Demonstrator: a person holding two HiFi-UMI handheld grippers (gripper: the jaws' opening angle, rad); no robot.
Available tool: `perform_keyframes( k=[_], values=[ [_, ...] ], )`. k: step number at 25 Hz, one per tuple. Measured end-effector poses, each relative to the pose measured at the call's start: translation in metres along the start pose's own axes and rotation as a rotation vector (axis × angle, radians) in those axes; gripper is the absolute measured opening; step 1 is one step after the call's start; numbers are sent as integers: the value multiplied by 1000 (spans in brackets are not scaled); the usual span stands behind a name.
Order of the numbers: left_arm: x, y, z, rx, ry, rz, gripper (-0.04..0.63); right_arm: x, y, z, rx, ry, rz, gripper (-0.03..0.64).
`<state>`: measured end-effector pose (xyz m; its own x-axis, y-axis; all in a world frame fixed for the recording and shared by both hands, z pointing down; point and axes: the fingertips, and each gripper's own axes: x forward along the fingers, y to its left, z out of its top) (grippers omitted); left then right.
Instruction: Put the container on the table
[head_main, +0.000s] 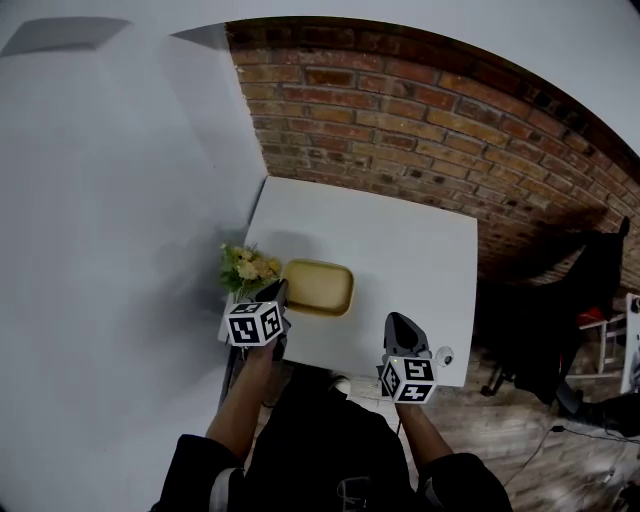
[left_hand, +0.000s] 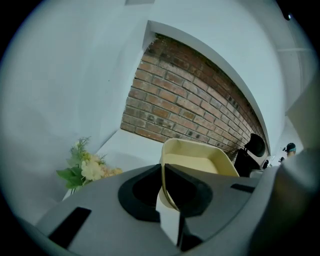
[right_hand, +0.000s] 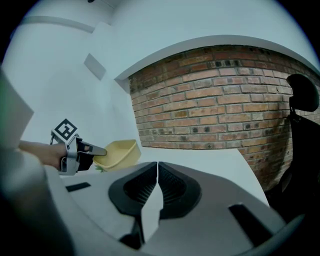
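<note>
A pale yellow rectangular container (head_main: 318, 287) hangs just above the white table (head_main: 400, 240), near its front left part. My left gripper (head_main: 276, 293) is shut on the container's near rim (left_hand: 165, 187); the thin wall is pinched between the jaws. From the right gripper view the container (right_hand: 119, 153) is seen lifted, held by the left gripper (right_hand: 92, 150). My right gripper (head_main: 402, 330) is shut with nothing in it, over the table's front edge, apart from the container.
A small bunch of yellow-white flowers (head_main: 246, 268) stands at the table's left edge, close beside the container. A brick wall (head_main: 430, 120) runs behind the table. A black chair (head_main: 570, 300) stands to the right on the wooden floor.
</note>
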<state>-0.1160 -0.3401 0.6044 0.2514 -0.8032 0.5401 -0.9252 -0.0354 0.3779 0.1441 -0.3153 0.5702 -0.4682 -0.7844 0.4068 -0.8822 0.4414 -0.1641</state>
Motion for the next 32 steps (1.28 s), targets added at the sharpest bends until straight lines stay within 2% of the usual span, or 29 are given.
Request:
perform_keyframes(
  k=[17,24,32],
  values=[
    [89,72,97,36,-2,9,28,96,16,35,-21,52,-5,26],
    [129,105,114,36,26,5,28,139,33,43,-12,90,0,26],
    [164,142,123,14,47,27,28,192,58,49,-35,127,53,26]
  ],
)
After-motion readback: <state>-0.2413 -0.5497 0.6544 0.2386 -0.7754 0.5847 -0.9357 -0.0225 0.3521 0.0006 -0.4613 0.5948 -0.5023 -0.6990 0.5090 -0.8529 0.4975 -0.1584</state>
